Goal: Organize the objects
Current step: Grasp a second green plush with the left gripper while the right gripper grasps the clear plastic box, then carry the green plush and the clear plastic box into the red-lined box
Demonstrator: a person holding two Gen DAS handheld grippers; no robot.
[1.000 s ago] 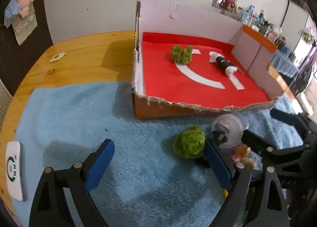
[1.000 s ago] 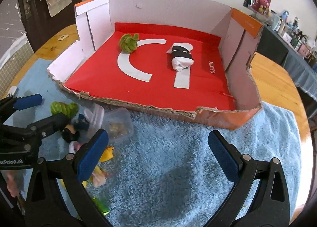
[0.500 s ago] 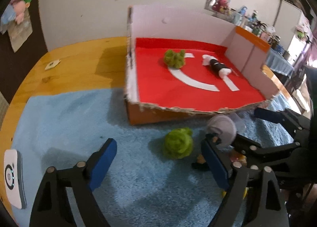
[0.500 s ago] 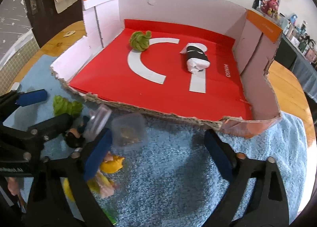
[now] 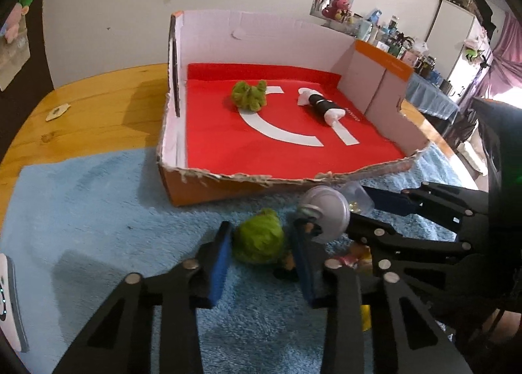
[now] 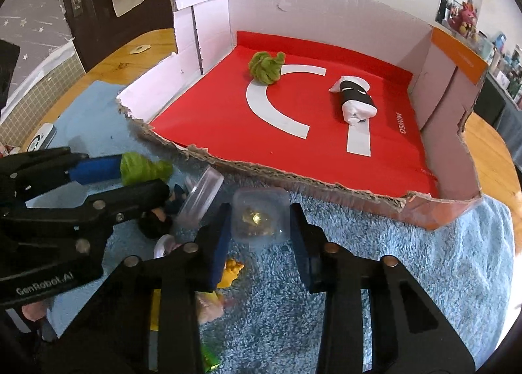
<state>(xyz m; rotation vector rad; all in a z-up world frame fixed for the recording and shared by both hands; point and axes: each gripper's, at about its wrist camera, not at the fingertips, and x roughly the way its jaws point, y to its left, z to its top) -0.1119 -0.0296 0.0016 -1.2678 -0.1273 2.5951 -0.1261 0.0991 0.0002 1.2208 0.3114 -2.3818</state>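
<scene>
On the blue fleece mat point(image 5: 98, 211) over the wooden table point(image 5: 107, 103), the left gripper point(image 5: 261, 256) now clasps the green plush point(image 5: 259, 240) and the right gripper point(image 6: 259, 230) the clear container point(image 6: 261, 216), both having closed from spread jaws, before the red-lined cardboard box point(image 6: 326, 178) against the white wall point(image 5: 98, 15).

Readable lettering

"MINISO" runs in white on the box's red liner point(image 6: 400, 123); "GenRobot.AI" marks the left gripper point(image 6: 137, 175).

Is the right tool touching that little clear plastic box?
Touching. The right wrist view shows both fingers of the right tool pressed against the clear plastic box.
</scene>
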